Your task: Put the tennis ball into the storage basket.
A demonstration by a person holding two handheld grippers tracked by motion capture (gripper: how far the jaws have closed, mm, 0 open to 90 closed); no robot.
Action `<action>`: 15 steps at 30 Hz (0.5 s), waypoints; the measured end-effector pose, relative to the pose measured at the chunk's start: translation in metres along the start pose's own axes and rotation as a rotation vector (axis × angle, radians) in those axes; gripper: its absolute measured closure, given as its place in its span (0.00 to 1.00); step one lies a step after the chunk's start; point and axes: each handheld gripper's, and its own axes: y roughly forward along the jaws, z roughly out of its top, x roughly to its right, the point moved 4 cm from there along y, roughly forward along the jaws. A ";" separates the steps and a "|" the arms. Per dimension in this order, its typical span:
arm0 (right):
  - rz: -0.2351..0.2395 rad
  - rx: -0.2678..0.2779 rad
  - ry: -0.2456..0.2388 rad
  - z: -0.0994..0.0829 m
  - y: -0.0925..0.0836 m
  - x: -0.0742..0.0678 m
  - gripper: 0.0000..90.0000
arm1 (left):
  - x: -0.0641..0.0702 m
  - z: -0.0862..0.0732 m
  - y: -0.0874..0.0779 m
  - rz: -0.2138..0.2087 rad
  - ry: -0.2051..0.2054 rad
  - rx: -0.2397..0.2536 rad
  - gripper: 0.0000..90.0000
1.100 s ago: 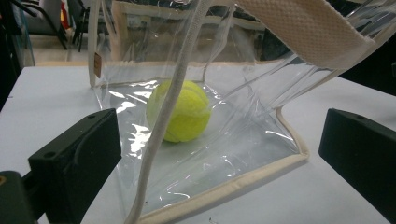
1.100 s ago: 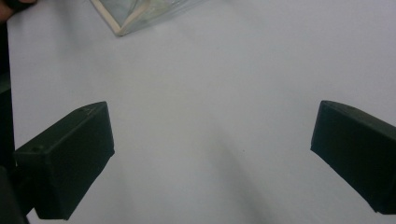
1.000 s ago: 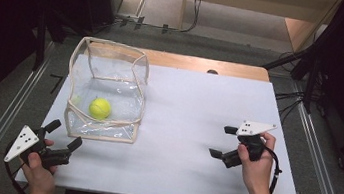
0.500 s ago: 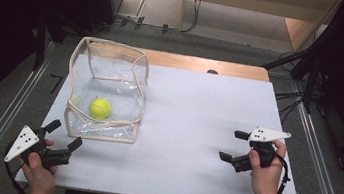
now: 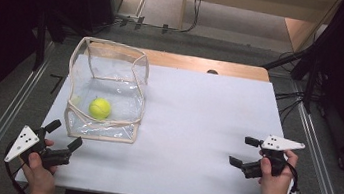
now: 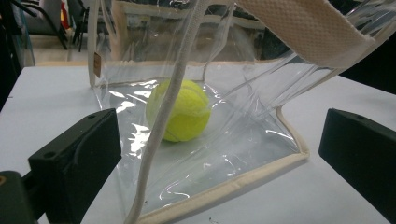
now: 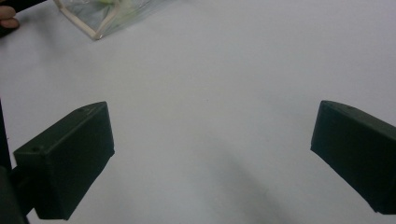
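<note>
The right gripper has drawn back toward the near right corner of the white table top over the last second, away from the middle of the board, and its jaws stand wide apart with nothing between them. In the right gripper view they frame bare white surface, with a corner of the bag far off at the top left. The left gripper has not shifted in that time: it sits at the near left corner, jaws likewise spread and empty, pointed at the clear plastic bag with cream fabric trim.

The yellow-green felt tennis ball rests on the floor of that bag, toward its near side, in the same place as a second ago. In the left gripper view the ball lies behind the transparent front wall, with a cream cord of the bag hanging across it (the cord crosses the ball in the view; whether it touches is unclear).

My reading is that the ball is already stowed and both hands are retreating to rest at the table's near corners, so the work looks finished or nearly so. The bag stands open and slumped, upright enough to keep the ball inside.
</note>
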 end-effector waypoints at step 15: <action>-0.044 0.044 0.037 -0.018 -0.017 0.007 0.00 | 0.000 0.000 0.000 -0.002 0.003 0.001 0.00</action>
